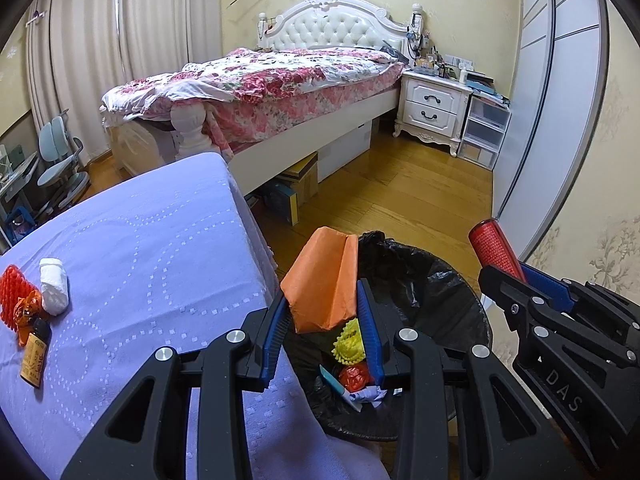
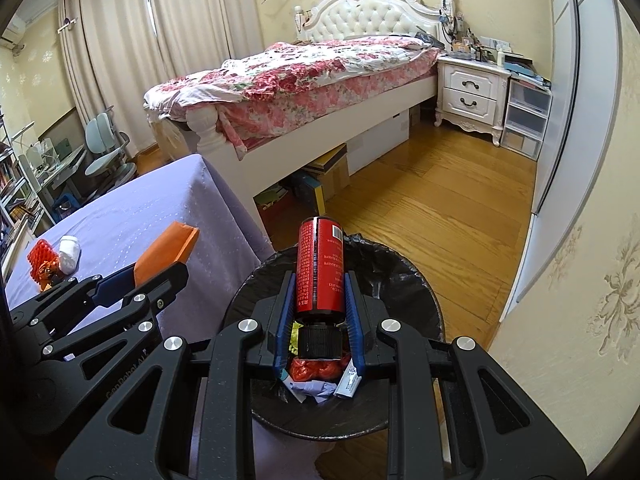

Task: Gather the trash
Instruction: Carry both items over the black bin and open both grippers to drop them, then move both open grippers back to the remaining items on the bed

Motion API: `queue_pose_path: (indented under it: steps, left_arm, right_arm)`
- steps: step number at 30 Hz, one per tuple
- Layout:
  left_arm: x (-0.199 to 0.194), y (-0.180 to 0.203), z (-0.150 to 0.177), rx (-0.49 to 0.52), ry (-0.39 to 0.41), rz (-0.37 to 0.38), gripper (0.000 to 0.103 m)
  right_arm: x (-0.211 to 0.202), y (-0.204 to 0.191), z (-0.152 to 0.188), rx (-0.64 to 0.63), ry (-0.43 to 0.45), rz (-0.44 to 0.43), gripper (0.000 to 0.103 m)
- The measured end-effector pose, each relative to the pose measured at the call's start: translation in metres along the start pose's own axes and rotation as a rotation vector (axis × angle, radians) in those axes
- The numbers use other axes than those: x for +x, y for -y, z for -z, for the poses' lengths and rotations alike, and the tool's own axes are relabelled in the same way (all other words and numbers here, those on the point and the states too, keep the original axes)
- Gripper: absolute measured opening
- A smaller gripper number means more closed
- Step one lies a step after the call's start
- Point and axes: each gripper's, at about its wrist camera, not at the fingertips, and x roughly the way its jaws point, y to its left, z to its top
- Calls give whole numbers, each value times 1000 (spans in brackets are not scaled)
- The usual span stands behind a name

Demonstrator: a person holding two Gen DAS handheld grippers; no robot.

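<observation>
Left gripper (image 1: 326, 316) jaws clamp an orange packet (image 1: 324, 280); right gripper (image 2: 320, 304) jaws grip a red can (image 2: 320, 268). Below both jaws gapes the black-lined bin (image 2: 400, 272).

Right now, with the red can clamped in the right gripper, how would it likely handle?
The red can looks rigid, so it should not crush. Its round, smooth wall could slip or roll once released. The right gripper holds it over the bin.

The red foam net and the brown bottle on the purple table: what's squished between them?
A crumpled orange wrapper lies between the red foam net and the brown bottle, seen in the left wrist view.
</observation>
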Motion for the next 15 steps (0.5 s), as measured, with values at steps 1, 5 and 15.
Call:
queue_pose_path:
  steps: [1, 5, 15]
  left_arm:
    - [0, 0, 0, 2, 0, 0, 36]
    - [3, 1, -1, -2, -6, 4, 37]
    - [4, -6, -1, -28, -8, -9, 70]
  right_arm:
    - [0, 1, 0, 1, 0, 0, 23]
    - [1, 2, -1, 6, 3, 8, 24]
    - [2, 10, -1, 31, 20, 34, 40]
